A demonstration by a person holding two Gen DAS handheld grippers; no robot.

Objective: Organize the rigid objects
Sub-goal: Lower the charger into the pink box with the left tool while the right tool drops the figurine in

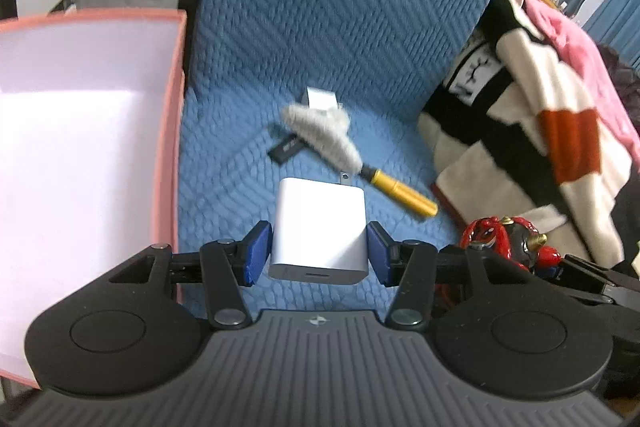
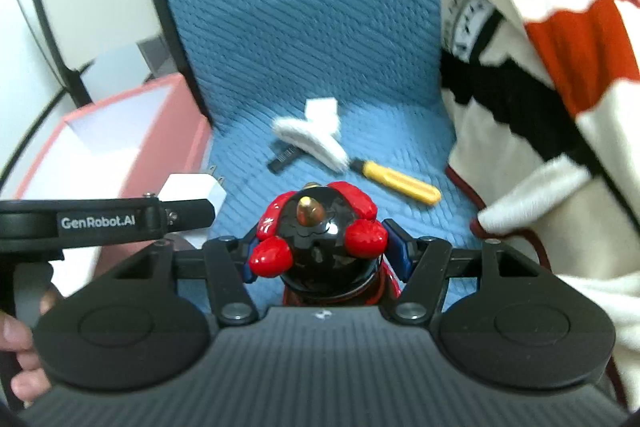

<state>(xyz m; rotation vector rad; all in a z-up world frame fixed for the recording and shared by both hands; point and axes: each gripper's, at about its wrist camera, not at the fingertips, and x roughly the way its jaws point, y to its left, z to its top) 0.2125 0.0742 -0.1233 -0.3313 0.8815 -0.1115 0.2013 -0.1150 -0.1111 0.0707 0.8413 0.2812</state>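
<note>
box [image 1: 172, 131] left of brush [image 1: 320, 135] (well apart)

We see a plain white plastic charger block [image 1: 318, 231], a glossy black-and-red ceramic figurine [image 2: 320, 239], a yellow-handled brush with grey-white bristles [image 1: 402, 194], a pink-walled, white-lined box [image 1: 170, 131] and a blue quilted seat cover [image 1: 320, 7].

left claw [image 1: 319, 251] gripping white charger [image 1: 319, 227], pink box [image 1: 170, 115]
</note>
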